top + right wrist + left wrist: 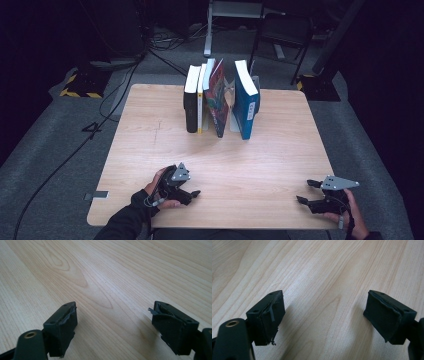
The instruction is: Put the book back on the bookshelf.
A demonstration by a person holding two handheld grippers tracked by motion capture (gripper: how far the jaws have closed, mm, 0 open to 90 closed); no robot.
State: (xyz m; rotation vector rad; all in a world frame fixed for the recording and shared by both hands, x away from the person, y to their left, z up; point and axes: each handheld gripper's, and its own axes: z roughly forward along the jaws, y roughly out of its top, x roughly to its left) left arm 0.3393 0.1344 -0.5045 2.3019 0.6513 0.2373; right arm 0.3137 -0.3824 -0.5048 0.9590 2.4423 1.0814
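A row of books (220, 97) stands upright at upper centre of the wooden table (150, 130), the blue book (246, 100) at its right end leaning apart. They look stiff, fairly heavy and smooth-covered; gripping across the spine seems best. The left gripper (194, 193) and right gripper (301, 192) rest at the bottom, jaws apart and empty. Bare tabletop lies between them and the books.

I am seeing a white label on the blue book (246, 106), but I am not making out any readable text.
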